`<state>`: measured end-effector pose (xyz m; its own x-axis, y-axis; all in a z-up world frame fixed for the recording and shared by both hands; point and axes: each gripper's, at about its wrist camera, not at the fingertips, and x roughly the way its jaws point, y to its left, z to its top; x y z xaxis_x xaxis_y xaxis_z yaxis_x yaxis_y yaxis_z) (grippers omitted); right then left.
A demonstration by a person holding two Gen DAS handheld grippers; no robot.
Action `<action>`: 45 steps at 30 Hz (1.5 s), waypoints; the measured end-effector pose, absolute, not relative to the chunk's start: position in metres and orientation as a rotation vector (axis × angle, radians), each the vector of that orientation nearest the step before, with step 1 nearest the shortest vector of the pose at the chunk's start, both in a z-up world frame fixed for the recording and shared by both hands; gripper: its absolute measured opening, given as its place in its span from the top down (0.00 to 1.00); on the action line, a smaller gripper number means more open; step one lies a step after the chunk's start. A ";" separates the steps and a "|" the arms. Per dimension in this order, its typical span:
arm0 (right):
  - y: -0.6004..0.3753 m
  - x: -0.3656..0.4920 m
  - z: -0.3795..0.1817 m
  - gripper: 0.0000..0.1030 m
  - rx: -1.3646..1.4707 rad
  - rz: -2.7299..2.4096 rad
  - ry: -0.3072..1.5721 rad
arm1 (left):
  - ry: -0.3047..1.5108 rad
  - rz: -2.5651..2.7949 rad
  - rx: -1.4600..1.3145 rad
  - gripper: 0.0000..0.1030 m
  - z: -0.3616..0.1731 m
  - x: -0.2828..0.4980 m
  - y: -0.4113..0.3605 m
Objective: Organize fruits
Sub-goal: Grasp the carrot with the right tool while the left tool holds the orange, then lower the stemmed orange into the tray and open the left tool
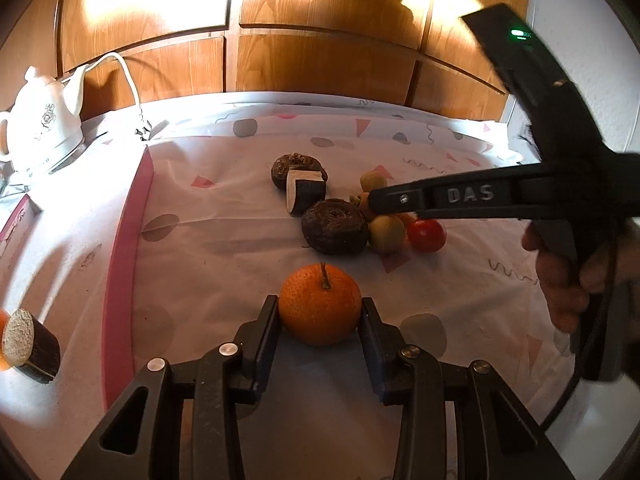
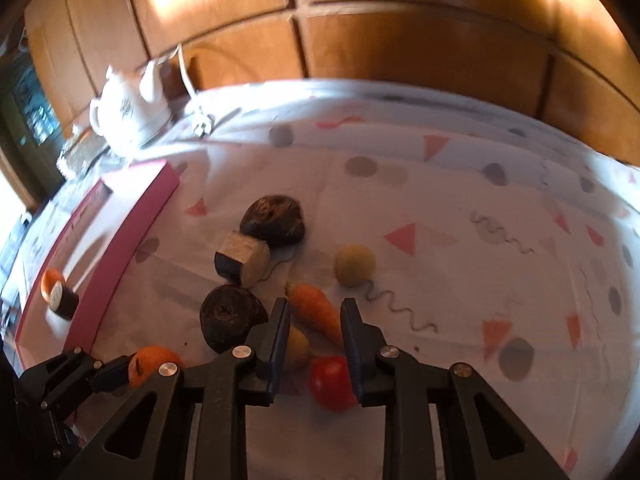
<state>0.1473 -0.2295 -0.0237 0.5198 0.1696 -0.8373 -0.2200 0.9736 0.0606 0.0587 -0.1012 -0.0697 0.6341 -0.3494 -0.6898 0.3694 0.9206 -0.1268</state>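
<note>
My left gripper (image 1: 320, 306) is shut on an orange (image 1: 320, 305) with a short stem, just above the cloth; both also show in the right wrist view, the orange (image 2: 150, 362) at lower left. My right gripper (image 2: 316, 304) is open and hovers over a small carrot (image 2: 316, 312), a red tomato (image 2: 330, 382) and a yellow-green fruit (image 2: 298, 346). In the left wrist view its fingers (image 1: 400, 200) reach in from the right above the tomato (image 1: 426, 235) and the yellow-green fruit (image 1: 386, 232). Two dark round beets (image 1: 334, 226) (image 1: 290, 168) and a cut dark piece (image 1: 304, 194) lie behind.
A pink-edged board (image 1: 124, 264) lies at the left with another cut dark piece (image 1: 30, 346) on it. A white teapot (image 1: 44, 120) with a cord stands at the back left. A pale round fruit (image 2: 355, 265) lies mid-cloth. Wooden panels close off the back.
</note>
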 end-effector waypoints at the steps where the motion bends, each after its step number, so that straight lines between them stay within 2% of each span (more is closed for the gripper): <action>1: -0.228 0.150 -0.025 0.75 -0.070 0.248 1.012 | 0.782 -0.412 0.026 0.62 -0.070 0.059 -0.101; 10: -0.232 0.173 -0.038 0.74 -0.132 0.313 1.131 | 0.774 -0.407 0.032 0.62 -0.070 0.056 -0.101; 15: -0.227 0.172 -0.039 0.80 -0.154 0.280 1.095 | 0.773 -0.405 0.033 0.62 -0.070 0.056 -0.101; 32: -0.277 0.142 -0.041 0.80 0.085 0.087 0.952 | 0.804 -0.408 0.011 0.63 -0.068 0.062 -0.099; 45: -0.266 0.136 -0.044 0.80 0.023 0.039 0.907 | 0.844 -0.355 -0.019 0.63 -0.053 0.058 -0.093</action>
<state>0.1361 -0.2657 -0.0445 0.6155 0.0440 -0.7869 -0.0244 0.9990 0.0368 0.0577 -0.0934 -0.0533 0.6096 -0.3148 -0.7275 0.2999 0.9411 -0.1559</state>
